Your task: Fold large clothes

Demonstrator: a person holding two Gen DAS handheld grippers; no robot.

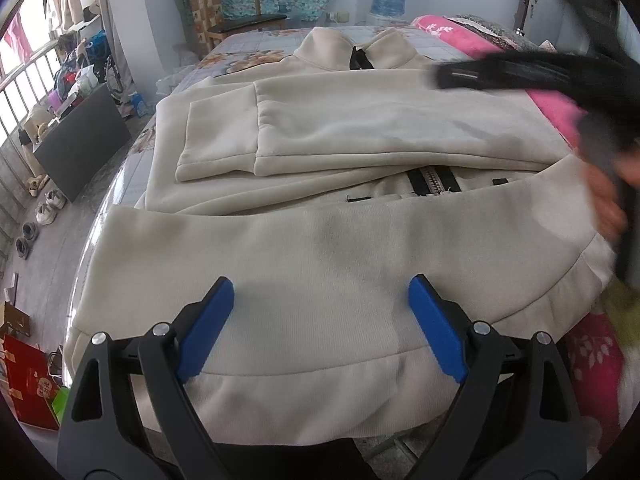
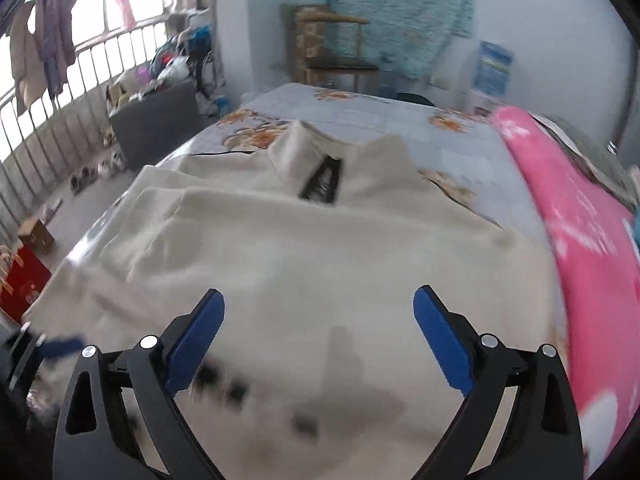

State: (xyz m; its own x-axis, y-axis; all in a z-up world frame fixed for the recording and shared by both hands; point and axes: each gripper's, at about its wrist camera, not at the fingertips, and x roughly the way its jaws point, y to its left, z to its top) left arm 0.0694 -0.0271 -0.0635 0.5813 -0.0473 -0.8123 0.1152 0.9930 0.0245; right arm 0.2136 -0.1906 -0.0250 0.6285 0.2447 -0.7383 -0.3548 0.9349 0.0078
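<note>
A cream zip-up jacket [image 1: 320, 140] lies on the bed, collar at the far end, sleeves folded across its chest and its hem part folded up towards me. My left gripper [image 1: 320, 292] is open and empty above the hem. The right gripper's black body [image 1: 520, 76] shows blurred at the upper right of the left wrist view. In the right wrist view the jacket [image 2: 300, 240] fills the middle, and my right gripper [image 2: 318, 304] is open and empty above it. The left gripper's blue pad [image 2: 60, 346] shows blurred at the lower left.
The bed has a floral sheet [image 2: 380, 120] and a pink blanket [image 2: 592, 248] along its right side. A dark cabinet [image 1: 80, 140], shoes [image 1: 44, 204] and a red box [image 1: 28, 384] stand on the floor at the left. A wooden chair [image 1: 236, 8] is beyond the bed.
</note>
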